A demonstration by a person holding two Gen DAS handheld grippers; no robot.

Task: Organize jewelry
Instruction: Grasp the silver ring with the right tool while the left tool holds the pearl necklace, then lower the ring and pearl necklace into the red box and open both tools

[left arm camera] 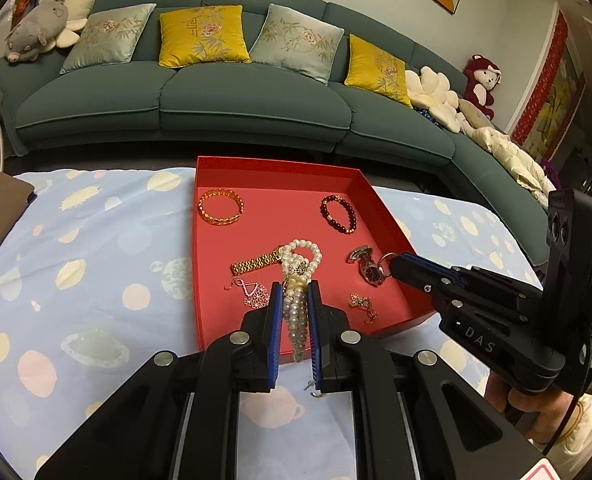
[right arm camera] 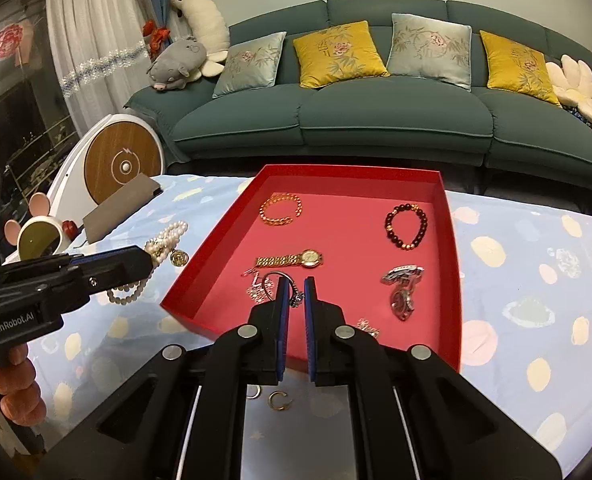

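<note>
A red tray (left arm camera: 199,248) (right arm camera: 211,256) sits on the table. In it lie a gold bangle (left arm camera: 220,206) (right arm camera: 281,208), a dark bead bracelet (left arm camera: 339,214) (right arm camera: 406,226), a gold watch (right arm camera: 291,259), a silver watch (left arm camera: 370,268) (right arm camera: 404,290) and small earrings (left arm camera: 362,303). My left gripper (left arm camera: 295,286) is shut on a pearl necklace (left arm camera: 296,316) (right arm camera: 163,240), held above the tray's near left side. My right gripper (right arm camera: 295,283) is shut on a silver ring (right arm camera: 285,285) (left arm camera: 386,258) over the tray.
A blue spotted cloth (right arm camera: 536,280) covers the table. Small gold hoops (right arm camera: 279,400) lie on it by the right gripper. A brown box (right arm camera: 119,208) and a small round mirror (right arm camera: 39,240) stand at the left. A green sofa (left arm camera: 215,96) runs behind.
</note>
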